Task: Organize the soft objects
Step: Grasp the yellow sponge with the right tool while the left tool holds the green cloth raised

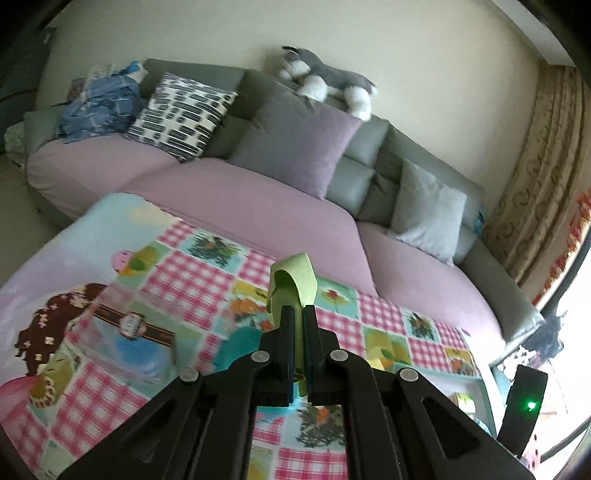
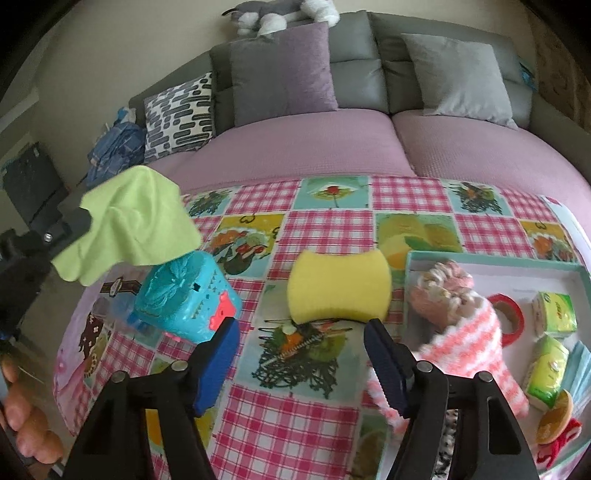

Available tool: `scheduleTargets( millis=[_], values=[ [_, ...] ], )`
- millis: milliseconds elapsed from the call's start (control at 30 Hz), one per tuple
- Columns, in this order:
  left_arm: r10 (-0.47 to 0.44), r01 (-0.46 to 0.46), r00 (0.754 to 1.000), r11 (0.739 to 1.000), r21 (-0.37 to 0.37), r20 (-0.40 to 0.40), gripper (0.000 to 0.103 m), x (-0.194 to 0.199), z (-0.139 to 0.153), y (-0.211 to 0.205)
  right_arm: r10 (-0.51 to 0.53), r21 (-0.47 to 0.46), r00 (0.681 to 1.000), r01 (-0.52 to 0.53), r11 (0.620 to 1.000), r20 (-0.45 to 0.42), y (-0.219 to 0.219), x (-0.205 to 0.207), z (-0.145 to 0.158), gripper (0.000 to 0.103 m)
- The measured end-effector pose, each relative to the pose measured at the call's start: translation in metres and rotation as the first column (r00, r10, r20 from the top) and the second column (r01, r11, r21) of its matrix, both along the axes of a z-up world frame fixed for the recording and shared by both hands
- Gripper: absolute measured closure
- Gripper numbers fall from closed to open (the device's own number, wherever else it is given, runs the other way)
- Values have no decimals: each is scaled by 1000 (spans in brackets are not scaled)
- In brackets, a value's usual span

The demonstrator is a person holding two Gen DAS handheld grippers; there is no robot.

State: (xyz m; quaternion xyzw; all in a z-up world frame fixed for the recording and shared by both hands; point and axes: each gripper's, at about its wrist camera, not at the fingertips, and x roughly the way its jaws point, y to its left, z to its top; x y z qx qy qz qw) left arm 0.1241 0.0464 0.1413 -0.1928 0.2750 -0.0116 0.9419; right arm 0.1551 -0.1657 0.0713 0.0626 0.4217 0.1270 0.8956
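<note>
The left gripper (image 1: pixel 298 325) had its jaws shut tight on a green cloth (image 2: pixel 129 218). The cloth hung in the air, up at ten o'clock in the right wrist view, over a blue basket (image 2: pixel 188 295) with blue yarn in it.

The right gripper (image 2: pixel 301 332) had its jaws wide apart, with nothing pinched in them. A yellow sponge (image 2: pixel 340 284) lay on the worktop just past the tips, at twelve o'clock from them. The pads were not touching it.

At three o'clock sat a teal box (image 2: pixel 491 255). In it were a pink and white fuzzy sock (image 2: pixel 476 339), a ball of pink yarn (image 2: pixel 443 284), a roll of red tape (image 2: pixel 511 317) and green tissue packs (image 2: pixel 556 310) (it looked like the sorting box). So I think some soft things were already put away. The cloth and the sponge were still out, and it looked like the job was about half done. The sponge seemed to be next for the right jaws.

The worktop had a bright cover (image 2: pixel 325 214) with pink checks and fruit pictures. Behind it, at twelve o'clock, stood a grey sofa (image 2: pixel 369 70) with a purple seat cover. It held a purple pillow (image 2: pixel 284 70), a grey pillow (image 2: pixel 458 74) and a black and white pillow (image 2: pixel 181 114). A grey and white plush dog (image 2: pixel 280 14) lay on top of the sofa back. A plain pale wall was behind.
</note>
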Motion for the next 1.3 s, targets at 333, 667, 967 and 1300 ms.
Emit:
scheduleTargets(
  millis=[333, 667, 967, 1300],
  values=[
    [102, -103, 994, 994, -25, -24, 99, -2, -8, 34, 28, -70, 997, -32, 997, -65, 35, 27, -30, 53],
    [159, -165, 978, 986, -36, -133, 99, 6, -29, 51, -29, -106, 994, 18, 994, -108, 41, 49, -59, 63],
    [157, -164, 976, 986, -37, -150, 99, 8, -32, 50, -57, -96, 991, 45, 994, -123, 41, 56, -69, 93],
    [152, -158, 977, 987, -27, -153, 99, 9, -32, 46, -72, -35, 986, 68, 997, -153, 27, 55, -72, 103]
  ],
)
